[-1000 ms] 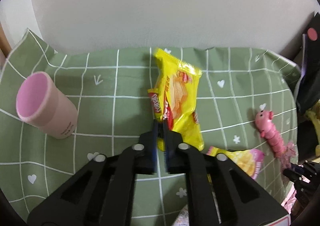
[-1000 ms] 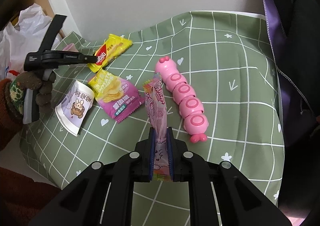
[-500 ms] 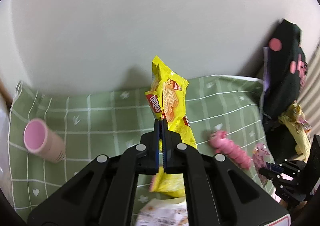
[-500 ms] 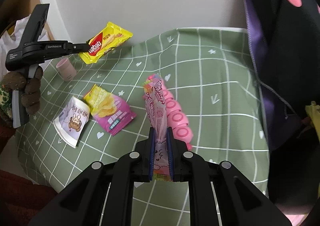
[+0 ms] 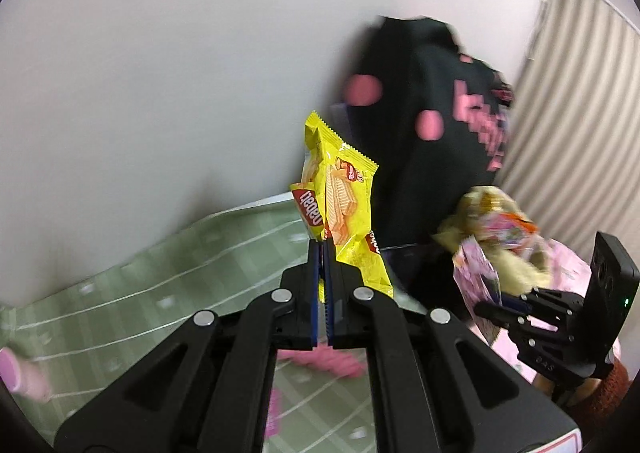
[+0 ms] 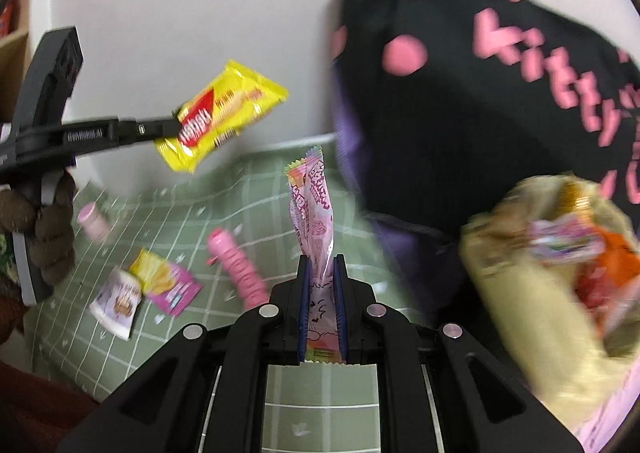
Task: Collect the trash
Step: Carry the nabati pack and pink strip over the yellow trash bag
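Note:
My left gripper is shut on a yellow wafer wrapper and holds it in the air above the green checked cloth. It also shows in the right wrist view. My right gripper is shut on a pink candy wrapper, raised above the cloth. The pink wrapper also shows in the left wrist view. A pale yellow trash bag with wrappers inside sits open at the right, also in the left wrist view.
On the cloth lie a pink caterpillar toy, a yellow-pink chip packet, a white wrapper and a pink cup. A black bag with pink dots stands against the wall at the right.
Both grippers have risen and swung right toward the black bag and the trash bag, each still holding its wrapper. The cloth has dropped lower in both views.

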A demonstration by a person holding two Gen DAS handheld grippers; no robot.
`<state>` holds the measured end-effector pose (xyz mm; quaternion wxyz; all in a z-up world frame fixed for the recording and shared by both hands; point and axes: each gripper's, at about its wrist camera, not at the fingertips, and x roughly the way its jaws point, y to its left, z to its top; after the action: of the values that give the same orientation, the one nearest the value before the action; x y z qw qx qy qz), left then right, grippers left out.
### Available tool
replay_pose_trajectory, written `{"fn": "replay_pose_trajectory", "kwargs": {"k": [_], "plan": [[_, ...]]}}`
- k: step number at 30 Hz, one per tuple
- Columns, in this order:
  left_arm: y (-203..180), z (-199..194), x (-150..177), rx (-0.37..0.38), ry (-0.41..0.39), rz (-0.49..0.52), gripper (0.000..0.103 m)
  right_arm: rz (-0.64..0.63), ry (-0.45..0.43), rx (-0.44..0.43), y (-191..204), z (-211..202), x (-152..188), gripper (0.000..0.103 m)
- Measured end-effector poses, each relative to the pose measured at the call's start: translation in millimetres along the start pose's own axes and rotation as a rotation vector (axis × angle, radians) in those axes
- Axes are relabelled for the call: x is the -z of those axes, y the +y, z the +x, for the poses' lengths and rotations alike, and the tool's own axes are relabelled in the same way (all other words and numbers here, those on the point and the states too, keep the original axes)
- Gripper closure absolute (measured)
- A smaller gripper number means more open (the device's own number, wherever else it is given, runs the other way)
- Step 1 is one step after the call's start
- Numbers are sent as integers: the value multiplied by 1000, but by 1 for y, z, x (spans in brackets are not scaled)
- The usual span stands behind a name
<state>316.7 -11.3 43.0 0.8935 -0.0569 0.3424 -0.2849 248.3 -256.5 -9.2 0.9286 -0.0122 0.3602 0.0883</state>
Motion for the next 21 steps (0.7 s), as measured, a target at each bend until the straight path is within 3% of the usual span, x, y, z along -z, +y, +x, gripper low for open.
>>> {"fn": "replay_pose_trajectory", "kwargs": {"k": [11, 18, 21], "plan": [[-125, 61, -19, 241, 82, 216, 101, 129, -130, 288, -100, -94, -12, 91], [-192, 101, -30, 310, 120, 328, 101, 192, -144, 382, -156, -129, -5, 91], [-216, 124, -37, 302, 116, 360, 101, 198, -139, 398, -172, -136, -2, 91]]}}
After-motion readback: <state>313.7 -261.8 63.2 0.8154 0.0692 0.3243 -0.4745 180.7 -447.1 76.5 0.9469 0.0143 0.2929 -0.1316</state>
